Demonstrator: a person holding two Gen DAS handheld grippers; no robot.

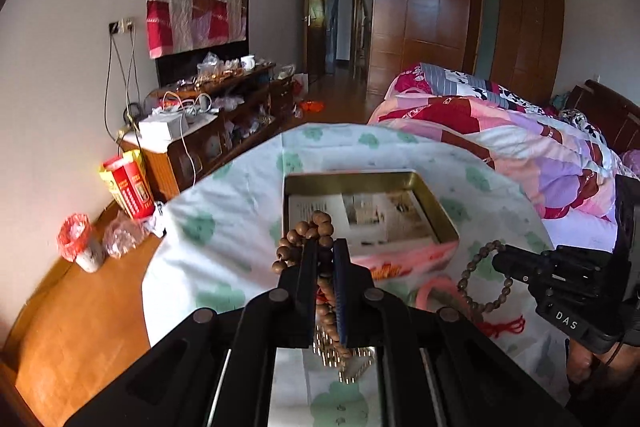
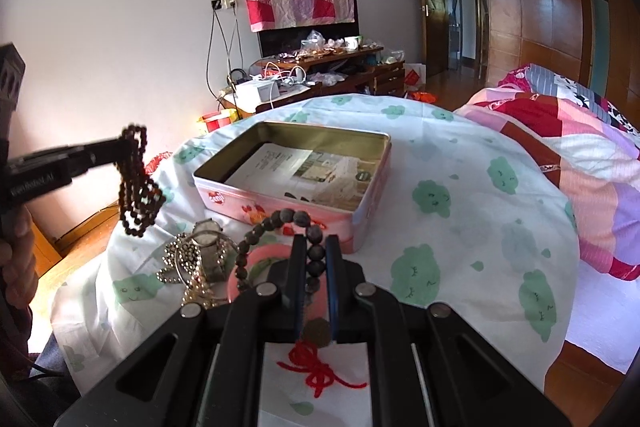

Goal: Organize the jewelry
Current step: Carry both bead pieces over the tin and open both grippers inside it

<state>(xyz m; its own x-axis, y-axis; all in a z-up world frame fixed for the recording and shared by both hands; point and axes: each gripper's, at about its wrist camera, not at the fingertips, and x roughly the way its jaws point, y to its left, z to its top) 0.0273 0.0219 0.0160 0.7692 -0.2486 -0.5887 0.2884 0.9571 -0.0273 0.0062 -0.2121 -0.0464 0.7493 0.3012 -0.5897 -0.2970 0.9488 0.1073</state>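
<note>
At lower centre of the left wrist view, the left gripper (image 1: 325, 247) pinches a long strand of brown wooden beads (image 1: 310, 231), lifted clear of the cloud-print sheet (image 1: 224, 227). Low in the right wrist view, the right gripper (image 2: 314, 247) is clamped on a dark bead bracelet (image 2: 280, 223) with a red tassel (image 2: 316, 371). Beyond both, mid-frame, sits an open pink tin (image 2: 224, 183) holding only a printed leaflet (image 2: 296, 171). Left of the tin lie a watch (image 2: 208, 235) and ball chains (image 2: 180, 263).
</note>
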